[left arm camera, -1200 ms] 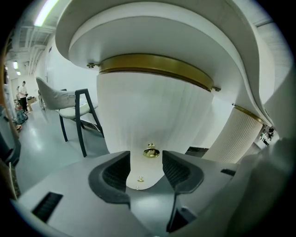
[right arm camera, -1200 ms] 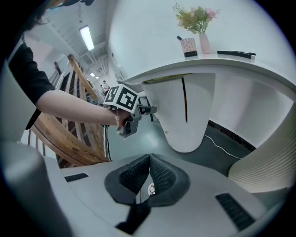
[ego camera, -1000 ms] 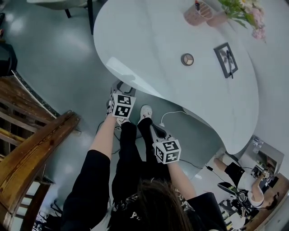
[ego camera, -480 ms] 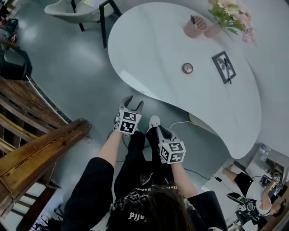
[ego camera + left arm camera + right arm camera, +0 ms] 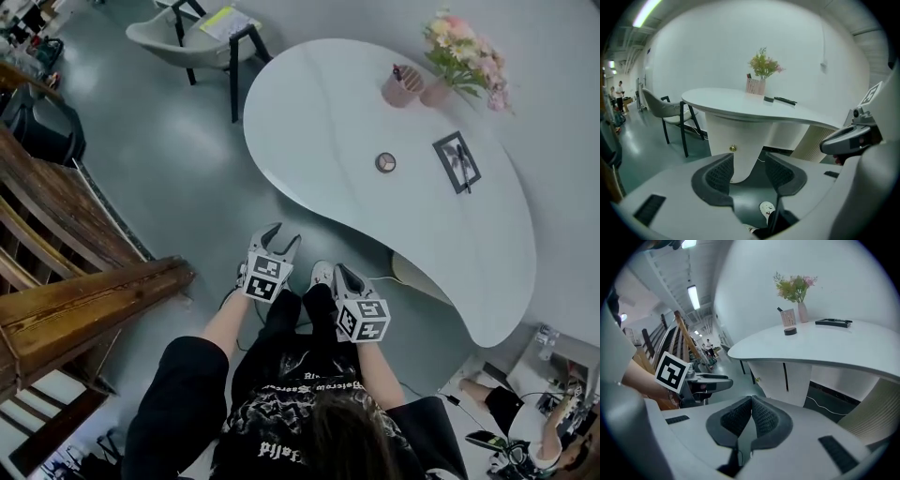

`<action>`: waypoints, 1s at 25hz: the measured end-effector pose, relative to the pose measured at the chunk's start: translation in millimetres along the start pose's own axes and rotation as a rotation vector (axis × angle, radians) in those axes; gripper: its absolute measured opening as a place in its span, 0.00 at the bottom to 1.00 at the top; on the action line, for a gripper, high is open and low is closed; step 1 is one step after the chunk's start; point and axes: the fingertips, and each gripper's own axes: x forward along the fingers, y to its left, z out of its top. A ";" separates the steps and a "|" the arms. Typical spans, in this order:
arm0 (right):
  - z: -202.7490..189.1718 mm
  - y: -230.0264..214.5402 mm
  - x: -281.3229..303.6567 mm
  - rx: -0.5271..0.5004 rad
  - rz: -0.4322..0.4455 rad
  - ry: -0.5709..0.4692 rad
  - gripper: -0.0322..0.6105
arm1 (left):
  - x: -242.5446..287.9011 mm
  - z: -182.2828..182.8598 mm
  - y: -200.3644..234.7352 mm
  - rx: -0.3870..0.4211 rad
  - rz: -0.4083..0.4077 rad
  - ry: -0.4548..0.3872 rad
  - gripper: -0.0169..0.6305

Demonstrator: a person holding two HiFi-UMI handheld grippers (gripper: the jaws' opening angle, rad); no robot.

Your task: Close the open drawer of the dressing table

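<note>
dressing table (image 5: 347, 103) on grey floor (image 5: 169, 178)

I've backed off: the tabletop (image 5: 328, 122) slid toward the upper right, leaving left gripper (image 5: 280, 235) and right gripper (image 5: 339, 272) farther from its edge.

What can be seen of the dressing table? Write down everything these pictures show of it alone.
The dressing table has a glossy white, bean-shaped top on a white pedestal base with a small brass knob. It stands on the grey floor. On top rest a pink holder, a vase of flowers, a small round object and a dark frame lying flat. No drawer visibly stands out from it.
</note>
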 end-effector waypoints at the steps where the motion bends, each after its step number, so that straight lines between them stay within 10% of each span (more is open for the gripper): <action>1: 2.3 0.8 -2.9 -0.003 0.001 -0.007 0.09 | -6.9 3.5 -1.6 -0.016 0.009 -0.012 0.36; 25: 36.5 -14.7 -62.0 -0.010 -0.017 -0.142 0.09 | -85.1 36.6 -71.3 -0.157 0.074 -0.198 0.36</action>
